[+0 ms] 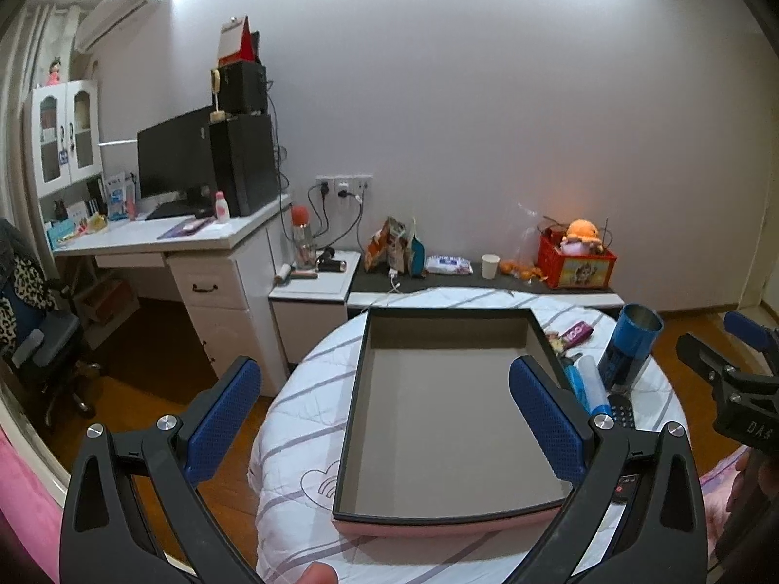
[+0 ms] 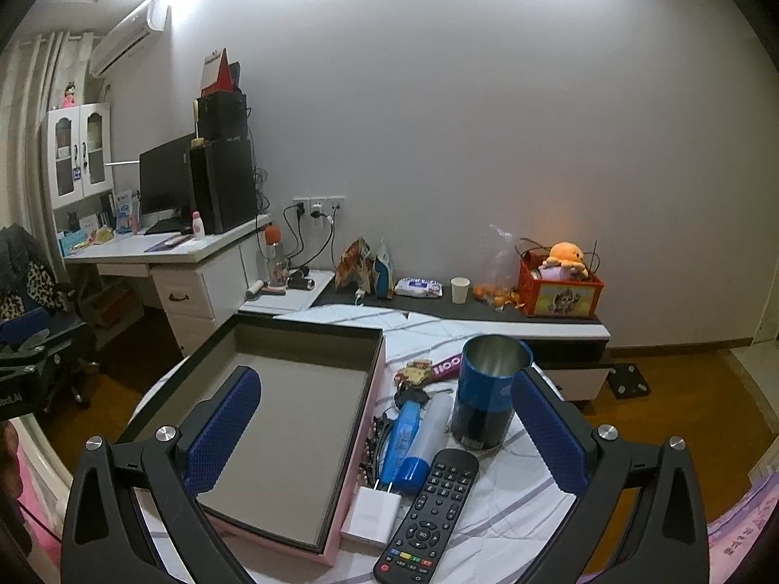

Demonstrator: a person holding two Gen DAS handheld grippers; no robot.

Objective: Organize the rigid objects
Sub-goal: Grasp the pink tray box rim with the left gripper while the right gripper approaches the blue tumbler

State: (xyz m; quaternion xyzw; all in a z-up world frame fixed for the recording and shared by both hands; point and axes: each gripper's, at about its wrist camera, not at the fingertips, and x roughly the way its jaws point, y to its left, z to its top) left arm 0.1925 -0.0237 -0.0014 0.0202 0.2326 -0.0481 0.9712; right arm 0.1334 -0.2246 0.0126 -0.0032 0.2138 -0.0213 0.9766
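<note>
Both tongs (image 1: 384, 399) (image 2: 387, 411) gaping, remote (image 2: 428, 516) half-hidden, box (image 1: 438, 518) bare inside

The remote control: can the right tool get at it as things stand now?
Probably yes. The remote control lies flat on the cloth beside the box, its top uncovered, and the right tool is open above it, holding nothing.

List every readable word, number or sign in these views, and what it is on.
"DAS": on the right gripper, seen from the left wrist.
"100", apparently: purple wrapper.
"OK": remote control; other keys too small.
Blue cup, blue tube, red box: print unreadable.
</note>
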